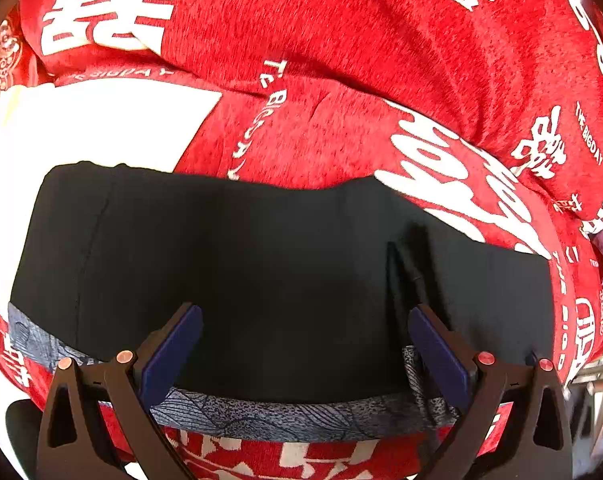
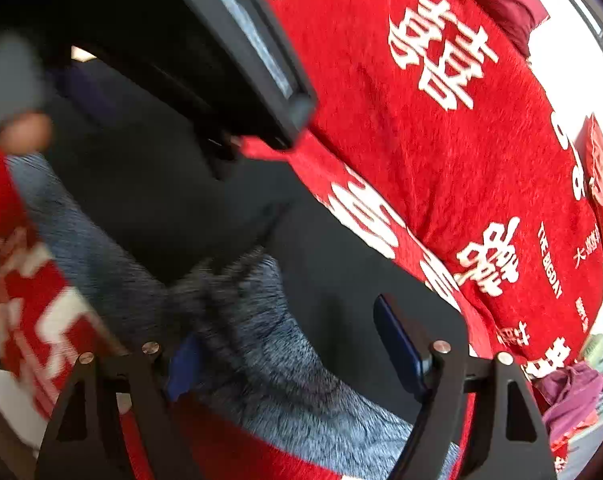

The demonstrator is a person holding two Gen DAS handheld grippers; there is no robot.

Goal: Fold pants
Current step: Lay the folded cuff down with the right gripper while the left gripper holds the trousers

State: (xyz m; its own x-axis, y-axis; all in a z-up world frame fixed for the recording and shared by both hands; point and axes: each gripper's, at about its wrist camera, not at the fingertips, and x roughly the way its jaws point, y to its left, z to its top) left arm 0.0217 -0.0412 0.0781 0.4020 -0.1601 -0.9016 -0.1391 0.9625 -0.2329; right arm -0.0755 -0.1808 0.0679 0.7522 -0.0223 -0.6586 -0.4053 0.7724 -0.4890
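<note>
Pants point(image 1: 261, 264) lie folded at the frame centre on the red blanket point(image 1: 361, 40), grey band point(image 1: 285, 416) lowest. Both grippers, left point(image 1: 305, 344) and right point(image 2: 285, 356), are released, grasping nothing. A careless regrasp could drag the layers apart.

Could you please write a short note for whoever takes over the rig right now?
Left gripper: jaws open, over the black pants, holding nothing.
Right gripper: jaws open, nothing clamped; the view is blurred, with the grey patterned fabric below it.
The pants lie as a flat dark block on the red bedspread, the grey patterned fabric showing along their near edge.
Done: they look at least partly folded and released.
Left: check the edges line up, smooth the fabric, and probably make any final fold.
</note>
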